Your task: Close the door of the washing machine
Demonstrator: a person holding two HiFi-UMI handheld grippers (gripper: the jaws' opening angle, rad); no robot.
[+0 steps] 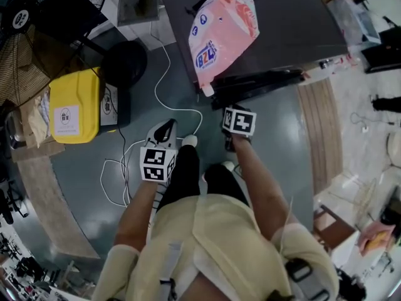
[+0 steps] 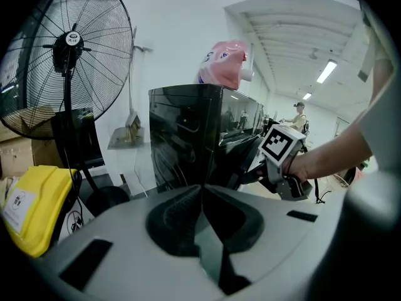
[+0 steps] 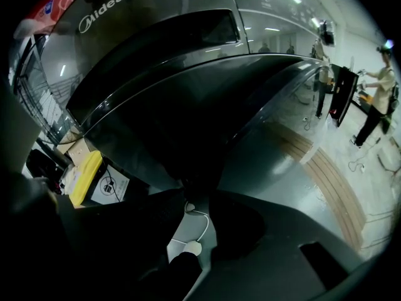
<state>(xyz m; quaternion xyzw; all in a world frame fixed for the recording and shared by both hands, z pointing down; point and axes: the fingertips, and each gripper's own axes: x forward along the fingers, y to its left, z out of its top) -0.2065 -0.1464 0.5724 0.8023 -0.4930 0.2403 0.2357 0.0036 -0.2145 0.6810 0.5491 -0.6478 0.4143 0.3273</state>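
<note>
Above the grey floor (image 1: 276, 149), our right gripper (image 3: 198, 192) pinches the washing machine door (image 3: 188, 124) by its edge; our left gripper (image 2: 202, 188) is closed, empty.

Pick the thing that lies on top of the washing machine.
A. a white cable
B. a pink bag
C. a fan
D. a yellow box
B: in the head view the pink bag lies on the dark top of the washing machine, while the yellow box and the fan sit off to its side.
</note>
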